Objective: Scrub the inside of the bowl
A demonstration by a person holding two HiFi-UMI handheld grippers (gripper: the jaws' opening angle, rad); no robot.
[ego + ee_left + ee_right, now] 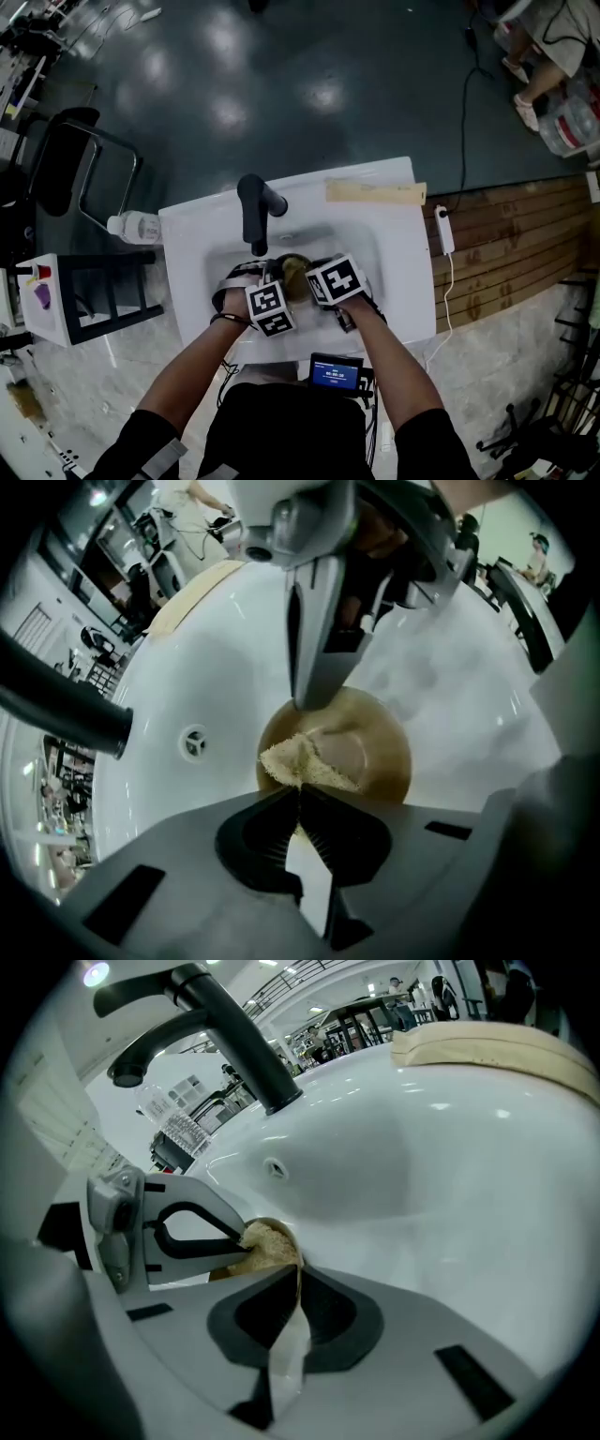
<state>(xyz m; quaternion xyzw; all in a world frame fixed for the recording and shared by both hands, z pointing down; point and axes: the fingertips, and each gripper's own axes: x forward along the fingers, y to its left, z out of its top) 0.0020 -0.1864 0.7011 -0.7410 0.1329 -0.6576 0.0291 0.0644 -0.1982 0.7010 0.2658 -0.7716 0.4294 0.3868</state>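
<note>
A brown bowl lies tilted in the white sink basin. My left gripper is shut on a tan scrub pad, and the pad is pressed against the bowl's inside. My right gripper is shut on the bowl's thin rim. In the left gripper view, the right gripper comes down onto the far rim. In the right gripper view, the left gripper holds the pad just left of my jaws.
A black faucet stands at the basin's back. An overflow hole shows in the basin wall. A tan folded cloth lies on the back right of the counter. A plastic bottle sits left of the sink.
</note>
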